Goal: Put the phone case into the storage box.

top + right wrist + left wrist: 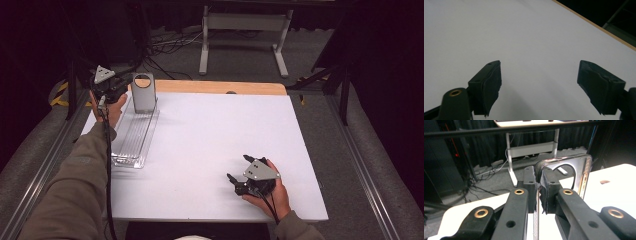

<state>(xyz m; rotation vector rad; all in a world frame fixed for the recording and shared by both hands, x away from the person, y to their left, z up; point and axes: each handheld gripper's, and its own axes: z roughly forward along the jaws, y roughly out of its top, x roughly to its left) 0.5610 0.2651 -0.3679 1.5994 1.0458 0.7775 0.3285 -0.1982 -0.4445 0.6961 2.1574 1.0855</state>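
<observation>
Two grippers: the left gripper [121, 88] clenches the metal plate [143, 92] upright over the clear tray [134, 134] at the tabletop's [215, 145] far-left; keep it vertical. The right gripper [239, 169] rests, fingers spread, empty.

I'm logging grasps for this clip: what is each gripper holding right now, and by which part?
The left gripper is shut on the metal plate, pinching its thin side edge. The right gripper is open and holds nothing.
</observation>
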